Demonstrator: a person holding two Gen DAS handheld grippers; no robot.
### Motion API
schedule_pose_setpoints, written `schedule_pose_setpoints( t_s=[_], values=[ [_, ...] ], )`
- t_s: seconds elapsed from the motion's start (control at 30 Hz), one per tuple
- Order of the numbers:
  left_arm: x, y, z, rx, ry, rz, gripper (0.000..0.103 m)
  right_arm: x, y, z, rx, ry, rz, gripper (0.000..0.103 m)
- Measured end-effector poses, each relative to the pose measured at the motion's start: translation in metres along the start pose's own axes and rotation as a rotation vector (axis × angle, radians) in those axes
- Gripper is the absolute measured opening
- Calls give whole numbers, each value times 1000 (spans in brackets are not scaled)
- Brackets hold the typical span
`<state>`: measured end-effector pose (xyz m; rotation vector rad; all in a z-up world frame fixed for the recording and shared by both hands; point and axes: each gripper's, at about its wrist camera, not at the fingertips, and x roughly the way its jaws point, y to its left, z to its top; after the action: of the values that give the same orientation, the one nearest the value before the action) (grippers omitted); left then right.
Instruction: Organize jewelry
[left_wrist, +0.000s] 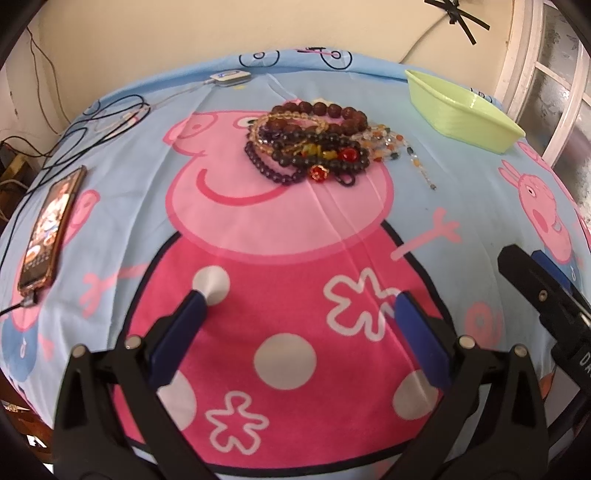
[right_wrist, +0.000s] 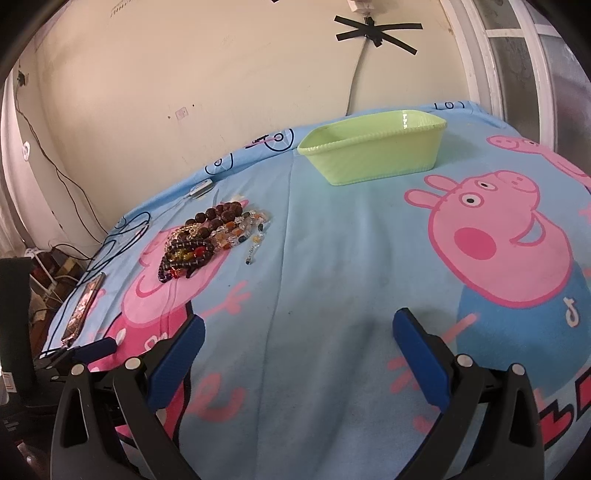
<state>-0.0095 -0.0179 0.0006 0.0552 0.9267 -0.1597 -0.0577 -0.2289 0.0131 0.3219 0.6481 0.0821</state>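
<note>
On the far left a phone (left_wrist: 50, 225) lies flat on the cartoon pig bedsheet (left_wrist: 110, 155) with a cable plugged in, likely charging and kept out of the way. Next comes the left gripper (left_wrist: 301, 306), low over the pink dress on the sheet, its two blue fingers (left_wrist: 186, 314) spread wide apart with nothing between them. It points at the pile of beaded bracelets (left_wrist: 314, 144), which sits well ahead of it, so it looks ready to reach in for one. The bracelets are heaped and tangled together, touching each other, with a clear bead string trailing out to the right. Farther right the green plastic basket (right_wrist: 373, 151) stands empty near the wall, probably there to hold the jewelry. Last, the right gripper (right_wrist: 299, 328) hangs over bare blue sheet, also wide open and holding nothing.
</note>
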Motion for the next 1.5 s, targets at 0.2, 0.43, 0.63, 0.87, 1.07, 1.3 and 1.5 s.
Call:
schedule_pose_setpoints(
  t_s=[0.2, 0.43, 0.63, 0.87, 1.07, 1.3, 1.5],
  values=[
    [0, 0, -1, 4, -3, -4, 98, 1, 2, -1, -13, 2, -14, 80],
    [0, -1, -1, 11, -9, -2, 98, 2, 3, -1, -28, 1, -27, 80],
    [2, -1, 1, 14, -36, -5, 98, 2, 4, -1, -38, 7, -35, 80],
    [1, -2, 2, 6, 0, 12, 98, -6, 8, -2, -34, 22, -13, 80],
    [-15, -6, -4, 31, -34, 19, 98, -16, 18, -2, -68, -2, -6, 80],
    [-24, -15, -6, 57, -58, 4, 98, -28, 16, -2, -51, -31, -18, 80],
    [-27, -19, -8, 66, -56, -25, 97, -40, 14, -2, -48, -64, -31, 80]
  ],
)
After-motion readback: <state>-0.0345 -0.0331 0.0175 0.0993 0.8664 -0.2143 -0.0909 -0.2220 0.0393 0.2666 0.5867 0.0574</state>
